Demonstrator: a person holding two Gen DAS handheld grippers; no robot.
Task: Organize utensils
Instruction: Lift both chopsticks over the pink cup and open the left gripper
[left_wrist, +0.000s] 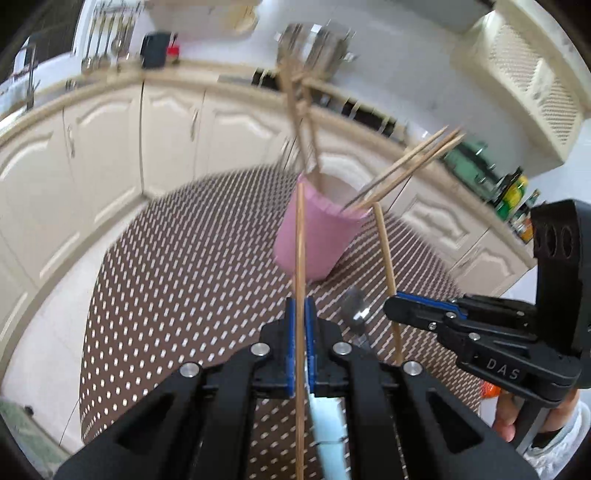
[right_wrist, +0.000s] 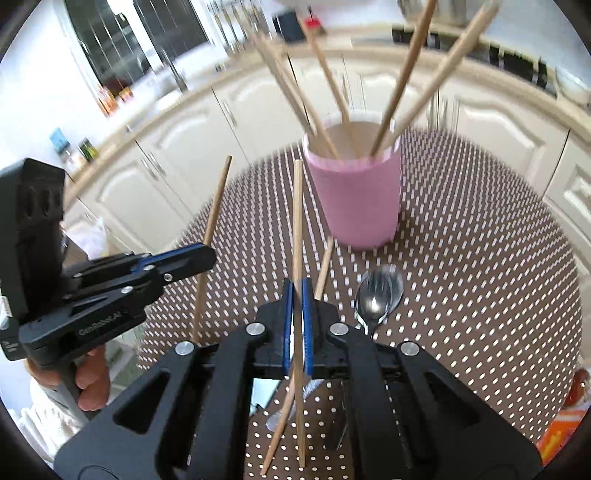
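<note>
A pink cup (left_wrist: 316, 236) (right_wrist: 356, 199) stands on the brown dotted table mat and holds several wooden chopsticks (right_wrist: 399, 81). My left gripper (left_wrist: 300, 310) is shut on one upright wooden chopstick (left_wrist: 300, 240), just short of the cup. My right gripper (right_wrist: 297, 291) is shut on another upright chopstick (right_wrist: 297, 221). Each gripper shows in the other's view, left (right_wrist: 207, 258) and right (left_wrist: 391, 306), each with its chopstick (right_wrist: 212, 218) (left_wrist: 386, 251). A metal spoon (right_wrist: 378, 295) (left_wrist: 354, 306) lies on the mat by the right gripper. A further chopstick (right_wrist: 324, 267) lies under it.
The round table mat (left_wrist: 184, 277) (right_wrist: 480, 277) is ringed by cream kitchen cabinets (left_wrist: 110, 147). A light blue handle (left_wrist: 328, 424) lies beneath the left gripper. An orange packet (right_wrist: 565, 424) sits at the mat's right edge. Bottles (left_wrist: 517, 199) stand on the counter.
</note>
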